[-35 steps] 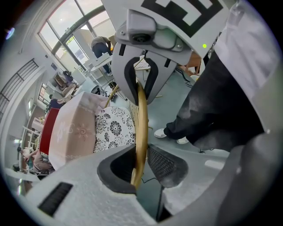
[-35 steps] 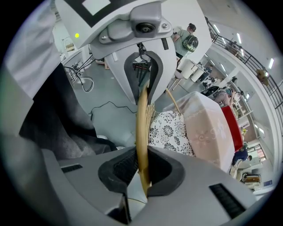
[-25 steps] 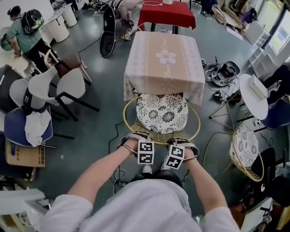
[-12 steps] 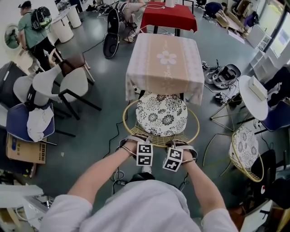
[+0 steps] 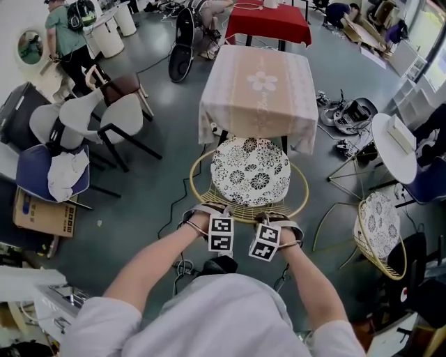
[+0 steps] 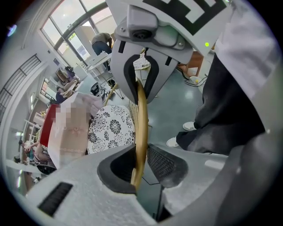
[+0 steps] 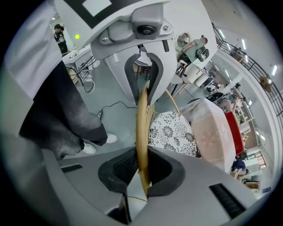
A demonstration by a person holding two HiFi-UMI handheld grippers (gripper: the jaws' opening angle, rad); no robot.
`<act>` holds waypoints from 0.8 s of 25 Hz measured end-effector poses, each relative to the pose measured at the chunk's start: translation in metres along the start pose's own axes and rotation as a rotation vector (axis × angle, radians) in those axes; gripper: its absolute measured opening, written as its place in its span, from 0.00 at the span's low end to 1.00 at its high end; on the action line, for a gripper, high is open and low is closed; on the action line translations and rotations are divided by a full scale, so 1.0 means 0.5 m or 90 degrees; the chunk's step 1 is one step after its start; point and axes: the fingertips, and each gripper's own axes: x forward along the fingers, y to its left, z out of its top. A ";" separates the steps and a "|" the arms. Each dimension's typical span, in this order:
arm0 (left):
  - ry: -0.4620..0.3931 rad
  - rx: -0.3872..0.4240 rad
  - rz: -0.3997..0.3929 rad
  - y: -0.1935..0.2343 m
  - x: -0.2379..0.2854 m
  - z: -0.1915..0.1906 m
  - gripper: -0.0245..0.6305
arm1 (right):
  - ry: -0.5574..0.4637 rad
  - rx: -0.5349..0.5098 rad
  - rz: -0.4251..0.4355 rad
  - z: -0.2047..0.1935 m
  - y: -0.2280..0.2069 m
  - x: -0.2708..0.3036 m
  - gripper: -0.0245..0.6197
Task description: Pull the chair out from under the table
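The chair is a round wicker one with a yellow rim [image 5: 247, 211] and a black-and-white floral cushion [image 5: 251, 171]. It stands at the near edge of the table [image 5: 259, 90], which has a beige cloth; the cushion's far edge is still at the cloth's hem. My left gripper [image 5: 217, 222] and right gripper [image 5: 268, 224] sit side by side on the near rim. In the left gripper view my gripper [image 6: 140, 152] is shut on the rim [image 6: 141, 114]. In the right gripper view the other gripper [image 7: 142, 170] pinches the rim [image 7: 142, 123] the same way.
Grey and white chairs [image 5: 104, 129] stand to the left, with a cardboard box [image 5: 42, 216] nearer me. To the right are a white round table [image 5: 390, 143] and a second wicker chair [image 5: 380, 226]. Cables lie on the floor. A red table [image 5: 268, 21] stands behind.
The chair has slid toward me, out from under the cloth, so more of the cushion shows. Both grippers have kept their hold on the rim and moved back with it.
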 end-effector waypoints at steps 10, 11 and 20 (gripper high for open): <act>0.015 -0.017 0.006 -0.049 -0.010 0.017 0.17 | -0.006 -0.013 0.002 -0.008 0.047 -0.019 0.09; 0.016 -0.018 0.006 -0.054 -0.011 0.018 0.17 | -0.007 -0.013 0.002 -0.008 0.051 -0.021 0.09; 0.021 -0.023 0.007 -0.097 -0.020 0.028 0.17 | -0.010 -0.023 0.007 -0.011 0.092 -0.035 0.09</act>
